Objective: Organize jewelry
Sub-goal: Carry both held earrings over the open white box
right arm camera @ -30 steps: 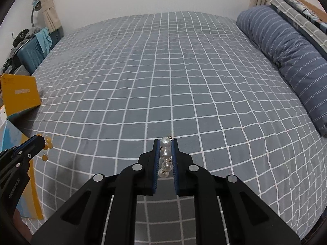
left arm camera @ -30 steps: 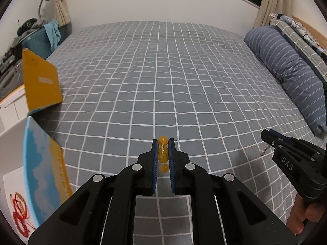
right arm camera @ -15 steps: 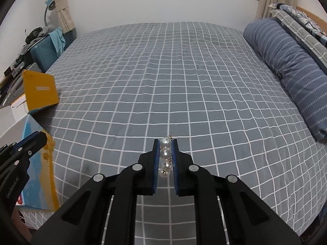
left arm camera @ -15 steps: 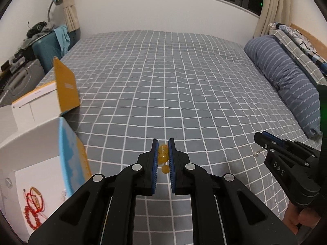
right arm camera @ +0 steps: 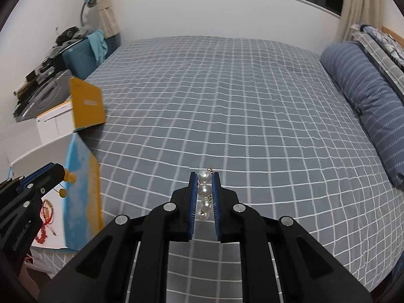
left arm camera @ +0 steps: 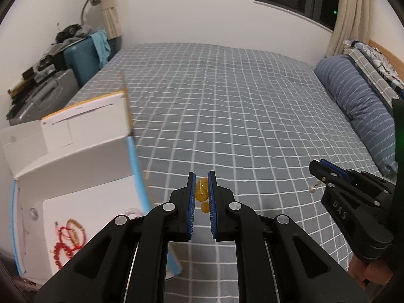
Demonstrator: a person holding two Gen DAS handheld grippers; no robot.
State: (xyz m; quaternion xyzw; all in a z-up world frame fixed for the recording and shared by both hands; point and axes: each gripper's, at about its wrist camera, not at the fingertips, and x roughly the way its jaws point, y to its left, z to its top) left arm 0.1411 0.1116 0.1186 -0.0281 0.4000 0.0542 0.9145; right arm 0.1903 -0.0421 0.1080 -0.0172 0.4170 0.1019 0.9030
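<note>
My left gripper [left arm camera: 201, 184] is shut on a string of amber beads [left arm camera: 201, 195], held above the checked bed. An open white cardboard box [left arm camera: 75, 166] stands at its left, with red bead bracelets [left arm camera: 66, 240] lying on the box floor. My right gripper [right arm camera: 204, 176] is shut on a strand of white pearls [right arm camera: 204, 192], also above the bed. In the left wrist view the right gripper [left arm camera: 318, 167] shows at the right, with a pearl dangling below it. In the right wrist view the left gripper [right arm camera: 54, 170] shows at the lower left over the box, amber beads [right arm camera: 66, 183] hanging from it.
The grey checked bedspread [left arm camera: 227, 106] stretches ahead. A blue striped pillow [left arm camera: 361, 111] lies along its right side. Suitcases and clutter [left arm camera: 63, 70] stand beyond the box at the left. The box's yellow flap [right arm camera: 87, 106] stands up at its far end.
Both grippers have risen and pulled back from the bed, each keeping its beads. The box has come further into view, showing its floor and the red bracelets.
</note>
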